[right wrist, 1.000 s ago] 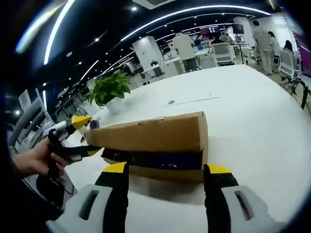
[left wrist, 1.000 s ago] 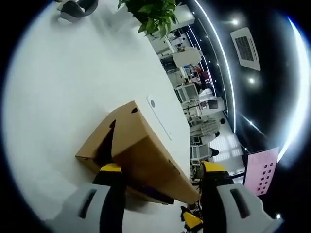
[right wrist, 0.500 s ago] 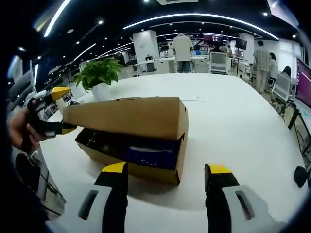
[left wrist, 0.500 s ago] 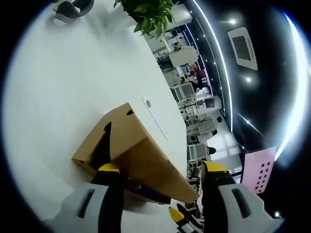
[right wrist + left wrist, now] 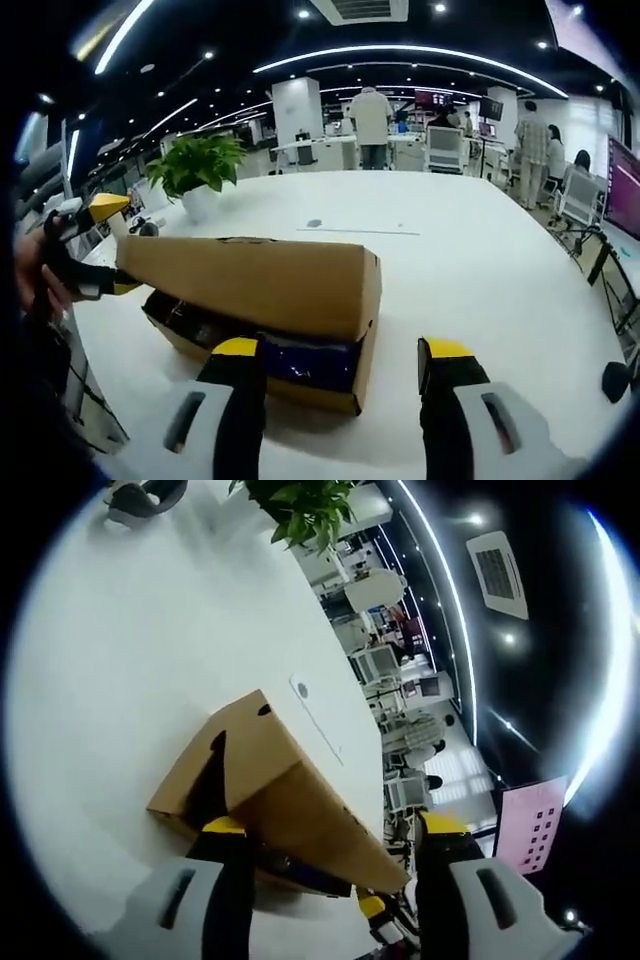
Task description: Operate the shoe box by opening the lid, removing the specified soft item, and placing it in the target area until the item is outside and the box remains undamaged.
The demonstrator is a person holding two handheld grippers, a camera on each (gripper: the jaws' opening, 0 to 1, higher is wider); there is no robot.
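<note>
A brown cardboard shoe box (image 5: 300, 385) lies on the white table (image 5: 470, 250) with its lid (image 5: 250, 285) raised at the front. Something blue and soft (image 5: 310, 362) shows in the gap under the lid. My right gripper (image 5: 342, 355) stands open just in front of the box, one jaw on each side of the gap. In the left gripper view the lid (image 5: 300, 810) slants up between the jaws of my left gripper (image 5: 332, 830), which is open. From the right gripper view, the left gripper (image 5: 100, 245) straddles the lid's far left end, held by a hand (image 5: 35, 275).
A potted plant (image 5: 200, 165) stands behind the box. A small round socket plate (image 5: 315, 223) is set in the table. A dark device (image 5: 140, 495) lies far off. People and desks fill the room behind. The table edge runs close on the right (image 5: 590, 330).
The right gripper's view has risen and turned, so the box now shows from higher up. The gap under the lid looks narrower than half a second ago. The left gripper stays at the lid's end.
</note>
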